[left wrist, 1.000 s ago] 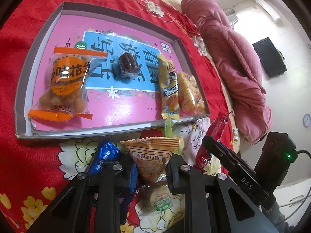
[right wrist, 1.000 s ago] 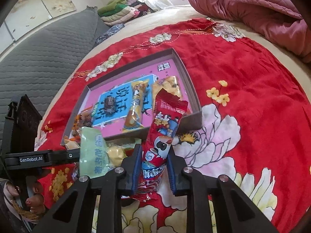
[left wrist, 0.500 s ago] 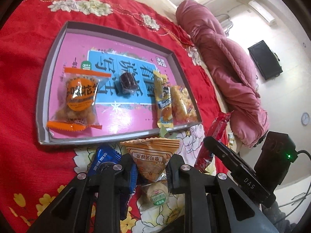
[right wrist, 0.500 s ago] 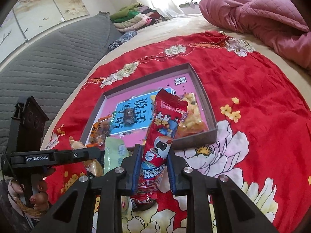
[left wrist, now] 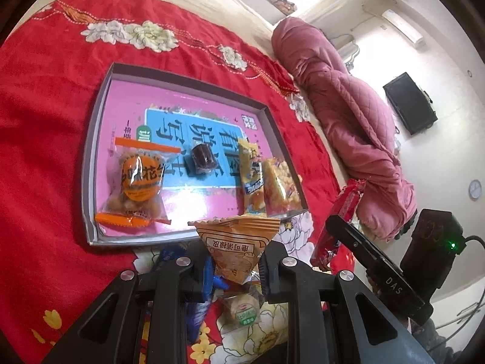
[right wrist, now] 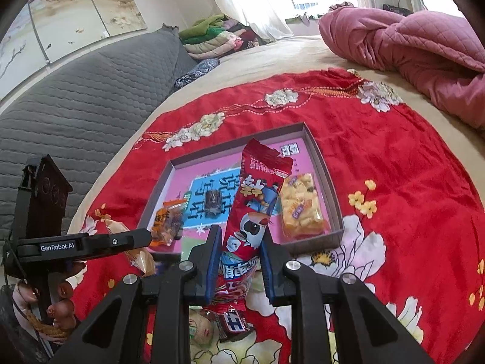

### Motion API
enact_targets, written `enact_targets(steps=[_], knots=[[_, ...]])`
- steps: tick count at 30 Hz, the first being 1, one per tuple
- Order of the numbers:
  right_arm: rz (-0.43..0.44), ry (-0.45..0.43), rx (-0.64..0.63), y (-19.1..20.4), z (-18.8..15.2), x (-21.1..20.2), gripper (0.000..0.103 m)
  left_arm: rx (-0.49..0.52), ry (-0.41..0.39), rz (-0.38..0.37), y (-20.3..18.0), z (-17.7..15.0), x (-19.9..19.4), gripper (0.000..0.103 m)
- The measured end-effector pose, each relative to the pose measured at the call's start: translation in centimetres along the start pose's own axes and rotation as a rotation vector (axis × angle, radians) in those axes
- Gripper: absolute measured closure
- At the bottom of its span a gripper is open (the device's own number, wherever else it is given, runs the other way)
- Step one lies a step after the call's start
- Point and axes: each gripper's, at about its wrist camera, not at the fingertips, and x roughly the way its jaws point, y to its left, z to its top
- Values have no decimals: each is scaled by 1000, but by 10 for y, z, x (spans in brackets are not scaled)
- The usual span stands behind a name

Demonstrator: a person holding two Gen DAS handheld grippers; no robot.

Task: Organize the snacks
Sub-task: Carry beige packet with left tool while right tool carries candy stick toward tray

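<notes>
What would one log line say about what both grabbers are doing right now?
left gripper: jaws shut on orange triangle packet | right gripper: jaws shut on red snack bag | tray: four snacks inside

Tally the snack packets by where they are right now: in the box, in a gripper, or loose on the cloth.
In the box: 4
Held in grippers: 2 — orange packet, red packet
Loose on the red cloth: 3 visible — blue packet, round cake, small wrapped candy
Total: 9
</notes>
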Motion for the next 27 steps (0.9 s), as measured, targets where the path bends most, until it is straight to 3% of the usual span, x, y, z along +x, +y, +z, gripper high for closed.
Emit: enact_targets(steps=[27], knots=[[20, -67, -23, 20, 28, -3, 79, 33, -80, -41, -11, 16, -12, 79]])
